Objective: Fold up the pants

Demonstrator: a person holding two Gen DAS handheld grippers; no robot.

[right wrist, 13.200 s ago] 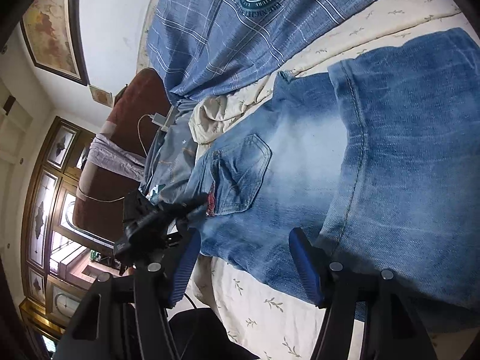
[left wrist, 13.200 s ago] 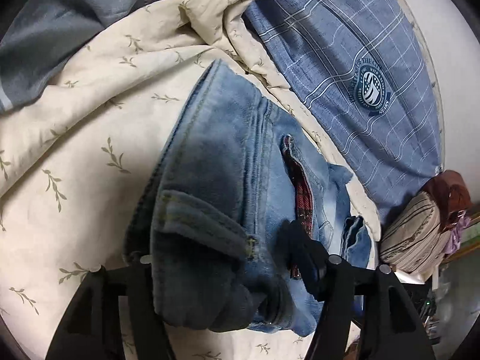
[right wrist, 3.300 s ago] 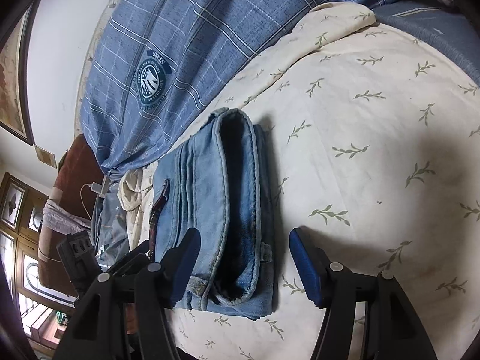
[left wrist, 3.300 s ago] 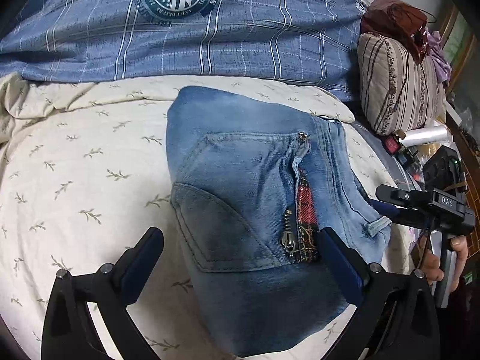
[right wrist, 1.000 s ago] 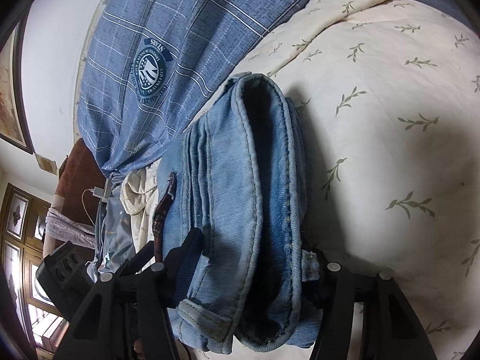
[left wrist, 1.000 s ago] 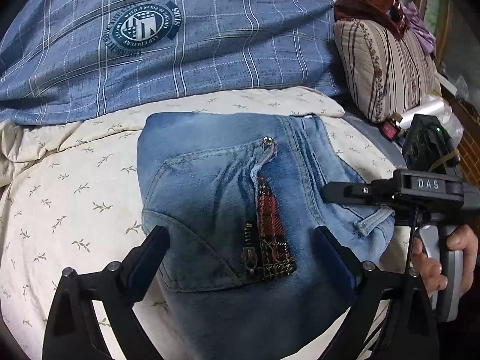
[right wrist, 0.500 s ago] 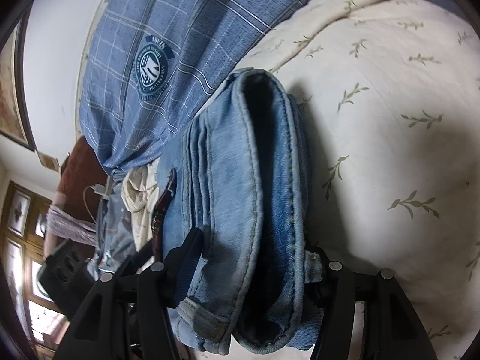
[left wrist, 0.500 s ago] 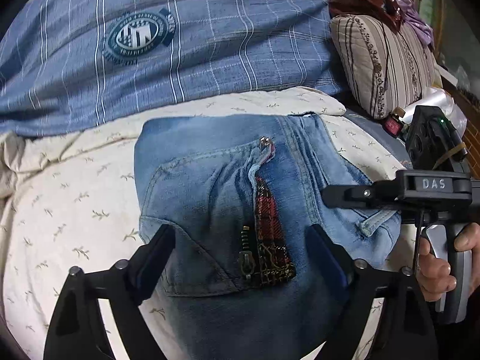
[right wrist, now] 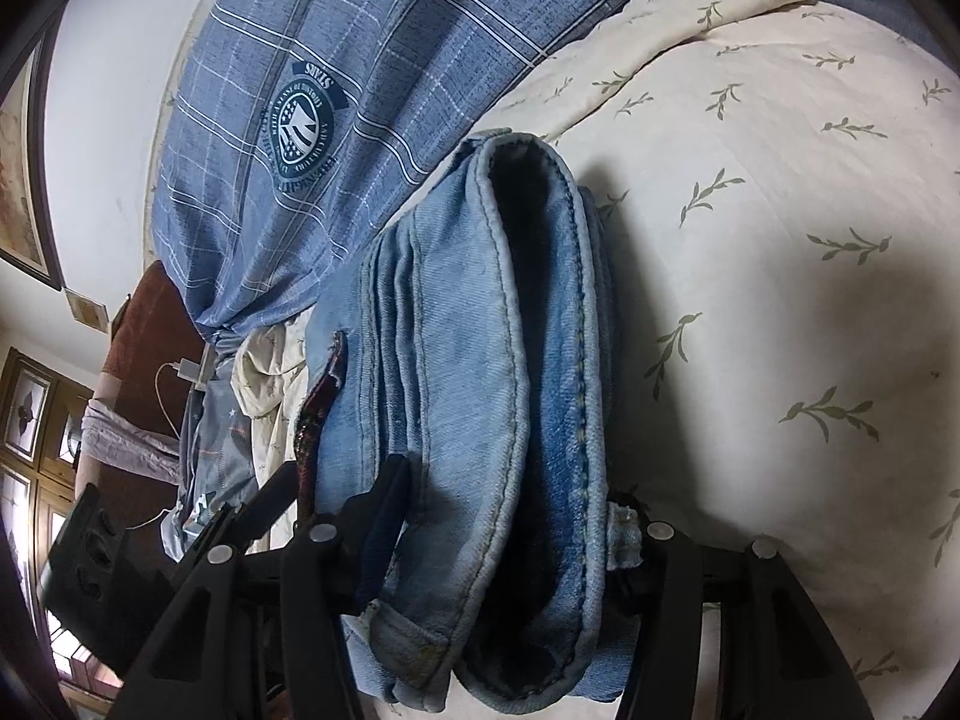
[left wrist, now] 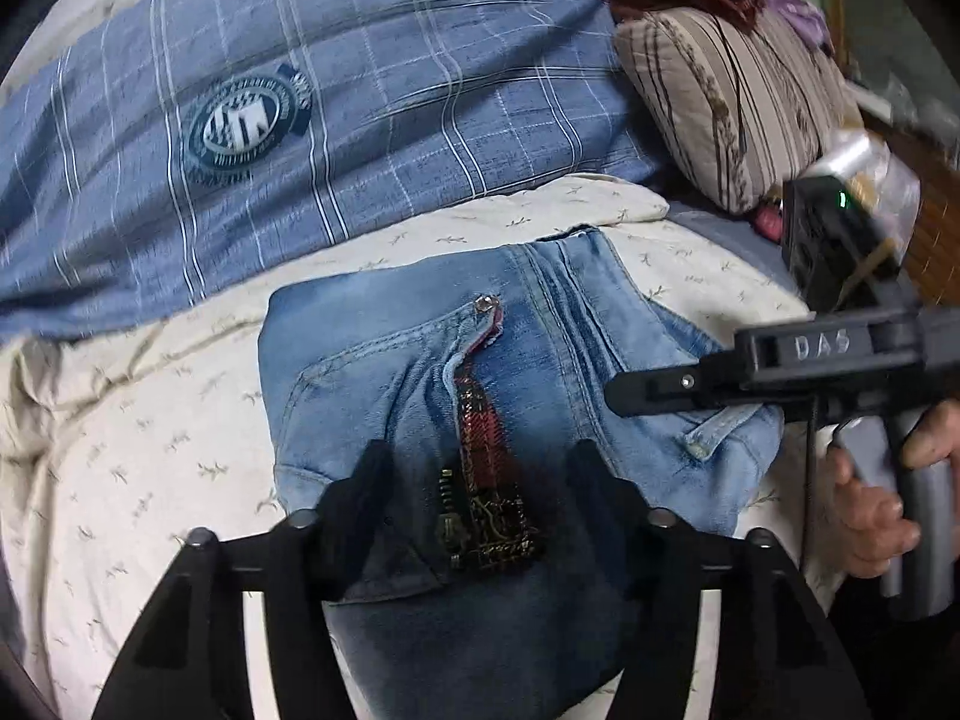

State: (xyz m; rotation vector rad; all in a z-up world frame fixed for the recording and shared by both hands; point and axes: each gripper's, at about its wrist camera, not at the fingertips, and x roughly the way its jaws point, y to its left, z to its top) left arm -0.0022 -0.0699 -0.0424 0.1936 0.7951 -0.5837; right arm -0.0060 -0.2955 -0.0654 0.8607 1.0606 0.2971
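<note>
While the folded jeans lie in the middle of the left wrist frame on a cream sheet printed with small sprigs, a blue checked pillow with a round badge fills the upper left. The left gripper, at the bottom centre, has its two black fingers pressed into the denim on either side of the open zip and its red checked lining, clenched on the jeans. At the upper right sits a striped cushion. At the right edge a hand holds the handle of the right gripper, whose black finger lies across the waistband side of the bundle.

In the right wrist frame, the pillow runs across the upper left and the sheet spreads over the right. The jeans stand in the centre as a thick stack of layers seen edge on. The right gripper at the bottom has that stack squeezed between its fingers.
</note>
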